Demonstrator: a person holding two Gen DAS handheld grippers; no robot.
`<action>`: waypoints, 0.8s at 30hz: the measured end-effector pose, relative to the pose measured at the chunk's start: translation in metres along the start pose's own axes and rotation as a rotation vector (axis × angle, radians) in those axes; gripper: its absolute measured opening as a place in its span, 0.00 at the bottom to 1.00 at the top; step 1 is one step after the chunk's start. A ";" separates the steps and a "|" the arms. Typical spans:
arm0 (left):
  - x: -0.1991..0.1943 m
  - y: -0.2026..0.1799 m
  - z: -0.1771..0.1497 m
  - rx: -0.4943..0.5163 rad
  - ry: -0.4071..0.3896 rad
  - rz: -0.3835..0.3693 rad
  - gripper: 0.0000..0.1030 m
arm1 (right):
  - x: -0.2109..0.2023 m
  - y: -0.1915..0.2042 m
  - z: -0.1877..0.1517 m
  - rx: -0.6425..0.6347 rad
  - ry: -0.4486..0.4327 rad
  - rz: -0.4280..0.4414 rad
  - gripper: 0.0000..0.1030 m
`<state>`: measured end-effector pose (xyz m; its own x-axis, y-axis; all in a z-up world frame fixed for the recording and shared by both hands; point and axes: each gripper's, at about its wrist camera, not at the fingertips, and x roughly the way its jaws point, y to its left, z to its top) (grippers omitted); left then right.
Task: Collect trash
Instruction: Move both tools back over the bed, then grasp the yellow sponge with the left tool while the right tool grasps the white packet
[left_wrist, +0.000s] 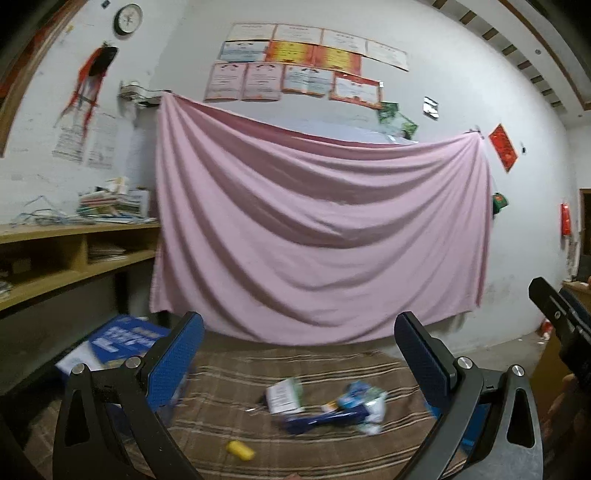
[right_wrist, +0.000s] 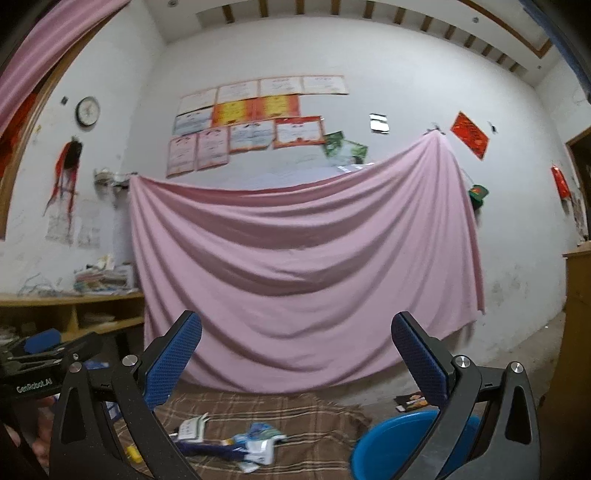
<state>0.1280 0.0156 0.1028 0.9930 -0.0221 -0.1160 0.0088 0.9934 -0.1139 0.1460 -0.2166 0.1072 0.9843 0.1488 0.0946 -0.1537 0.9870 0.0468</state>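
Trash lies on a brown striped cloth (left_wrist: 229, 387): a white and green carton (left_wrist: 284, 395), a dark blue wrapper (left_wrist: 321, 421), crumpled blue-white packets (left_wrist: 364, 400) and a small yellow piece (left_wrist: 240, 450). The same pile shows in the right wrist view (right_wrist: 240, 445), with the carton (right_wrist: 192, 428) and the yellow piece (right_wrist: 133, 454). My left gripper (left_wrist: 299, 350) is open and empty above the pile. My right gripper (right_wrist: 295, 350) is open and empty, also above it. A blue bin (right_wrist: 391, 446) stands to the right of the trash.
A pink sheet (left_wrist: 317, 229) hangs on the back wall. A wooden shelf unit (left_wrist: 74, 251) with books stands at the left. A blue and white box (left_wrist: 118, 343) lies on the floor by it. A wooden cabinet (right_wrist: 578, 314) stands at the right.
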 end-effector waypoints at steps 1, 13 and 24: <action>-0.002 0.006 -0.005 0.007 0.005 0.012 0.98 | 0.001 0.006 -0.003 -0.007 0.010 0.012 1.00; 0.007 0.050 -0.066 -0.026 0.213 0.072 0.98 | 0.026 0.045 -0.057 -0.119 0.277 0.092 1.00; 0.051 0.047 -0.097 -0.008 0.432 0.072 0.98 | 0.076 0.033 -0.105 -0.098 0.611 0.121 0.99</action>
<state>0.1681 0.0498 -0.0042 0.8506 0.0010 -0.5258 -0.0618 0.9933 -0.0981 0.2249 -0.1662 0.0120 0.8367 0.2388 -0.4928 -0.2868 0.9577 -0.0227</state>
